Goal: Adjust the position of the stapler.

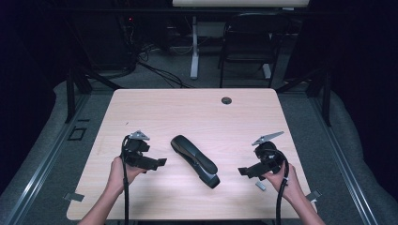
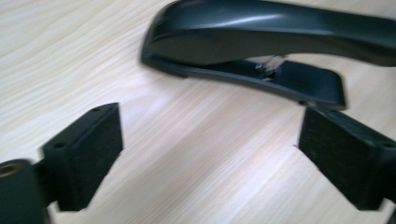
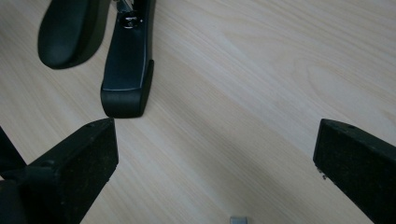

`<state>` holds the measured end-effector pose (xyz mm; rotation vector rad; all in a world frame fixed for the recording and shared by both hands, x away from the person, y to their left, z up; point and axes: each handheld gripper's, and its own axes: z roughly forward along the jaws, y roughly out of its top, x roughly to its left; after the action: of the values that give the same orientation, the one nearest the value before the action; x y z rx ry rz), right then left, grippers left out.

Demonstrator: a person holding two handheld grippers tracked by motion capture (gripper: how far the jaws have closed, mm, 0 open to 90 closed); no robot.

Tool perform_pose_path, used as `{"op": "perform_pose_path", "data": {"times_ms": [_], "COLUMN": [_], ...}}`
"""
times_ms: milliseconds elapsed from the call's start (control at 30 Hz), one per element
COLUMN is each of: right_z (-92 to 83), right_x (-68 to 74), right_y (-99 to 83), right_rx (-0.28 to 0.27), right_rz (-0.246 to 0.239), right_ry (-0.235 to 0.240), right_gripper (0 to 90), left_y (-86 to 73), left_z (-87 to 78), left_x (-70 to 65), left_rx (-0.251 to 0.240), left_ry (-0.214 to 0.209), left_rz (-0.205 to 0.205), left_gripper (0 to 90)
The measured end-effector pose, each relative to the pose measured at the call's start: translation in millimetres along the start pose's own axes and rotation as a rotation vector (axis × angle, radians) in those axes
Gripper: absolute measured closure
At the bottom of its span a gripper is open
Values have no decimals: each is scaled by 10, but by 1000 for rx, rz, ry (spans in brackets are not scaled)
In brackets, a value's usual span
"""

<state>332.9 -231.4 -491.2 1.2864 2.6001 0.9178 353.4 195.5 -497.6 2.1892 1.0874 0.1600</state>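
Item 1: black stapler [image 1: 195, 161], lying at counter [image 1: 187, 108] centre, long axis running 11 to 5 o'clock. Left claw [image 1: 161, 162], at its 9 o'clock, spread wide, empty. Right claw [image 1: 243, 171], at its 3 o'clock, spread wide, empty. Small grey piece [image 1: 260, 186] on the counter beside right claw.

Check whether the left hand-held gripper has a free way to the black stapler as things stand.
Probably yes: the left hand-held gripper has its jaws wide open, aimed at the stapler, with bare table between them.
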Motion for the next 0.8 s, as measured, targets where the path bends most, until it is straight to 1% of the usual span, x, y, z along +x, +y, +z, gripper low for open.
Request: {"op": "perform_pose_path", "data": {"times_ms": [33, 67, 133, 167, 233, 300, 367, 400, 433, 467, 500, 533, 567, 600, 633, 667, 733, 767, 800], "right_z": [3, 23, 61, 82, 105, 137, 171, 189, 206, 231, 259, 297, 342, 394, 445, 505, 603, 642, 678], "right_x": [11, 28, 67, 94, 165, 263, 375, 441, 498, 557, 612, 665, 715, 753, 784, 810, 849, 858, 873], "right_y": [30, 67, 150, 192, 284, 382, 480, 526, 570, 614, 657, 697, 734, 763, 781, 795, 815, 821, 828], "right_rx": [7, 3, 11, 2, -2, 2, 3, -6, -14, -17, -12, -10, 6, 19, 25, 34, 69, 80, 87], "right_rz": [-4, -2, -2, -6, -15, -23, -38, -50, -69, -78, -91, -102, -107, -112, -112, -114, -123, -126, -128], "right_ry": [5, 12, 41, 55, 67, 49, 63, 66, 80, 91, 97, 100, 96, 97, 98, 101, 81, 79, 68], "right_gripper": [0, 0, 0, 0, 0, 6, 38, 57, 72, 81, 95, 130, 140, 173, 228, 231, 238, 251, 286], "left_y": [-17, -32, -57, -66, -68, -71, -87, -97, -108, -116, -123, -126, -131, -133, -133, -133, -133, -130, -127], "left_z": [-6, -13, -31, -38, -48, -31, -6, 5, 12, 12, 8, 0, -7, -12, -15, -13, 1, 10, 20], "left_x": [20, 36, 63, 74, 104, 149, 191, 218, 241, 265, 283, 305, 324, 336, 347, 354, 360, 363, 365], "left_rx": [5, 10, 8, 4, 2, 0, 9, 13, 19, 21, 15, 14, 4, -4, -5, -5, 1, 8, 9], "left_ry": [13, 17, 20, 22, 31, 28, 26, 22, 25, 24, 22, 24, 20, 20, 24, 21, 17, 14, 16], "left_rz": [-4, -6, -13, -14, -15, -23, -43, -49, -55, -62, -77, -84, -93, -101, -102, -102, -101, -99, -96], "left_gripper": [19, 0, 0, 0, 0, 0, 0, 0, 0, 0, 0, 0, 0, 0, 0, 0, 0, 0, 0]}}
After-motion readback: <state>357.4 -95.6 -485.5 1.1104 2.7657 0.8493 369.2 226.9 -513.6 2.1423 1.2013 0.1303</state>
